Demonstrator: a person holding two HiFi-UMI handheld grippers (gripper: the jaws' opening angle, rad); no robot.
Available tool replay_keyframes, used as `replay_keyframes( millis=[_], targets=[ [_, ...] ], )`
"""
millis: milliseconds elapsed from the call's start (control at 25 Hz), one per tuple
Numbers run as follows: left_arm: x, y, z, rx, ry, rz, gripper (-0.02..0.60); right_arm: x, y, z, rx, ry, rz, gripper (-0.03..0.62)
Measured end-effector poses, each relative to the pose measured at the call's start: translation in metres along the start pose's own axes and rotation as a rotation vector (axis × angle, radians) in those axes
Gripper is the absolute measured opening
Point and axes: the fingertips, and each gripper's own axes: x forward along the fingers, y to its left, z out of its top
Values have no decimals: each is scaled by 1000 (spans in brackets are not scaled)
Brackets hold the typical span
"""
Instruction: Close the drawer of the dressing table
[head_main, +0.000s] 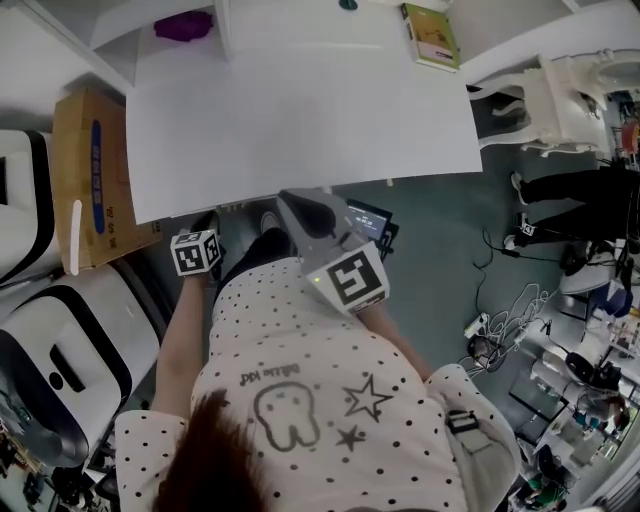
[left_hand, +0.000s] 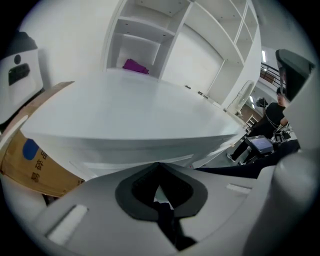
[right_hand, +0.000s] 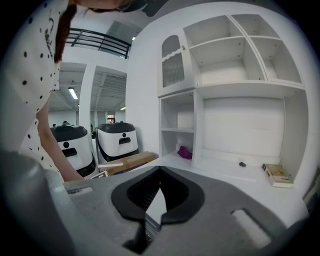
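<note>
Left gripper (left_hand: 159, 167): jaws closed tip to tip, nothing between them. It points down toward the front of the dressing table (head_main: 300, 100). The drawer (left_hand: 135, 152) front is a white band under the tabletop edge, just ahead of and above the left tips. It does not stick out past the tabletop in the head view; contact with the tips cannot be told. Right gripper (right_hand: 160, 170): jaws also together and empty, held higher, just right of the left one, aimed across the tabletop at the shelves. Cardboard box (head_main: 90, 170) sits left of the left gripper. Purple item (right_hand: 184, 152) and book (right_hand: 276, 175) lie far ahead of the right gripper.
</note>
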Motion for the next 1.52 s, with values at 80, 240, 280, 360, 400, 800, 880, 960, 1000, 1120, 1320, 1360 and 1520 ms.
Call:
replay_keyframes(
  millis=[80,240,280,360,400,800,880,960,1000,1120,1320,1360,1520],
  targets=[
    [-6,-1,2,9,-9,-2,-6,3,1,-1,4,-10,7,-3],
    [-13,-6,9,44,-29,-15,-6,7,1,-7,16,-1,8,-3],
    [-16,-8,12,54,-37,-18,-6,9,1,-8,19,2,6,-3],
    [-23,-13,19,79,-58,-24,-6,10,1,-9,23,0,4,-3],
    [-28,-17,23,95,-69,-28,-6,10,0,-9,24,-1,4,-3],
    [-91,-57,97,106,-299,-86,-6,8,-6,-9,21,2,-4,-3],
    [-110,-69,116,115,-357,-100,-6,9,-6,-11,22,3,-2,-3],
    [-126,-81,134,128,-413,-118,-6,10,-5,-11,18,3,5,-3],
    [-134,-86,143,133,-442,-126,-6,11,-5,-11,13,2,8,-3],
    [-156,-100,166,140,-516,-130,-6,10,-8,-5,0,-2,13,-3],
    [-180,-113,192,131,-608,-99,-6,8,-19,2,-4,-25,22,-3],
    [-182,-118,196,128,-619,-98,-6,7,-23,2,-8,-30,27,-3],
    [-180,-136,203,133,-625,-91,-6,7,-40,9,-31,-41,49,-3]
  ],
)
